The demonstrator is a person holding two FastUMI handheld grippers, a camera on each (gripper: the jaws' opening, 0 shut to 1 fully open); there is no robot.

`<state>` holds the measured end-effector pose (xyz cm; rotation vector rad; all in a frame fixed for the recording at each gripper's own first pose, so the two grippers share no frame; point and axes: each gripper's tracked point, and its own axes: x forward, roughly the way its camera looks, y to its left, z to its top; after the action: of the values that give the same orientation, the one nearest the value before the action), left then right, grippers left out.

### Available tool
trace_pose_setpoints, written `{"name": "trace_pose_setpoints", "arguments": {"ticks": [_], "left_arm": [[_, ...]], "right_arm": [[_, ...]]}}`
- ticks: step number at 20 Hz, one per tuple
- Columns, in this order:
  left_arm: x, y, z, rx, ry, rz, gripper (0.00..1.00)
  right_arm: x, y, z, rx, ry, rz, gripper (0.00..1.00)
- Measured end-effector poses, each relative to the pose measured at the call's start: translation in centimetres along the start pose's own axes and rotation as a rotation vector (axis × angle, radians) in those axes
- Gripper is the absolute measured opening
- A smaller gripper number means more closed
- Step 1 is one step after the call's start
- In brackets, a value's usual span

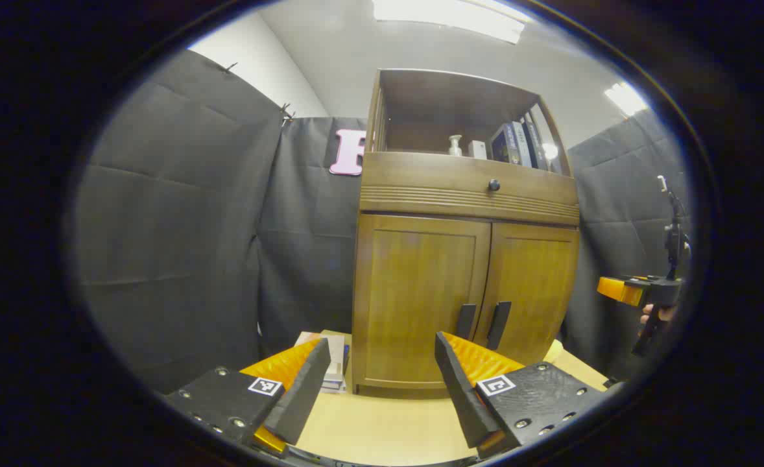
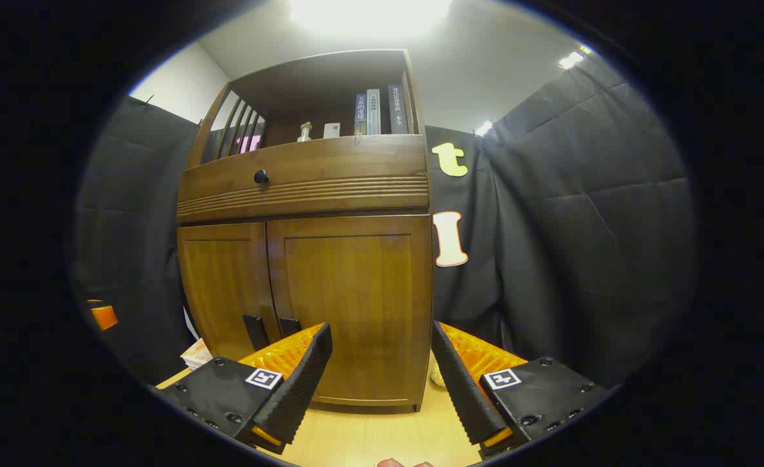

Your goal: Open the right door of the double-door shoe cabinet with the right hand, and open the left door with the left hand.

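Note:
A brown wooden shoe cabinet (image 1: 466,194) stands on a light table, both doors closed. Its left door (image 1: 417,298) and right door (image 1: 531,288) each carry a dark vertical handle near the middle seam: left handle (image 1: 465,321), right handle (image 1: 499,324). My left gripper (image 1: 382,353) is open, short of the left door, nothing between its fingers. In the right gripper view the right door (image 2: 356,305) faces me, its handle (image 2: 289,326) just left of my open right gripper (image 2: 382,340). The right gripper (image 1: 641,292), held by a hand, also hangs at the far right of the left gripper view.
A drawer with a round knob (image 1: 493,185) sits above the doors, and an open shelf holds books (image 1: 518,144) and a small bottle (image 1: 454,145). A stack of papers (image 1: 333,363) lies on the table (image 1: 382,428) left of the cabinet. Black cloth walls surround everything.

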<state>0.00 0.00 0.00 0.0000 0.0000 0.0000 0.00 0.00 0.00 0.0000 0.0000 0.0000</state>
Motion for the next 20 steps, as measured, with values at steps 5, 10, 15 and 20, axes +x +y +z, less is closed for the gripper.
{"name": "trace_pose_setpoints", "arguments": {"ticks": [5, 10, 15, 20], "left_arm": [[-0.1, 1.3, -0.9, -0.008, 0.022, 0.03, 0.91], [-0.2, 2.2, -1.4, -0.018, 0.03, 0.044, 0.91], [-0.8, 2.8, -1.9, 0.006, 0.025, 0.039, 0.91], [-2.0, 3.3, -3.2, 0.0, 0.03, 0.049, 0.91]], "right_arm": [[0.1, 0.9, -1.3, 0.005, 0.022, 0.018, 0.97], [0.4, 1.8, -2.1, 0.019, 0.049, 0.027, 0.96], [0.0, 3.1, -2.6, 0.031, 0.067, 0.031, 0.96], [0.6, 5.0, -3.3, 0.033, 0.092, 0.055, 0.96]]}}
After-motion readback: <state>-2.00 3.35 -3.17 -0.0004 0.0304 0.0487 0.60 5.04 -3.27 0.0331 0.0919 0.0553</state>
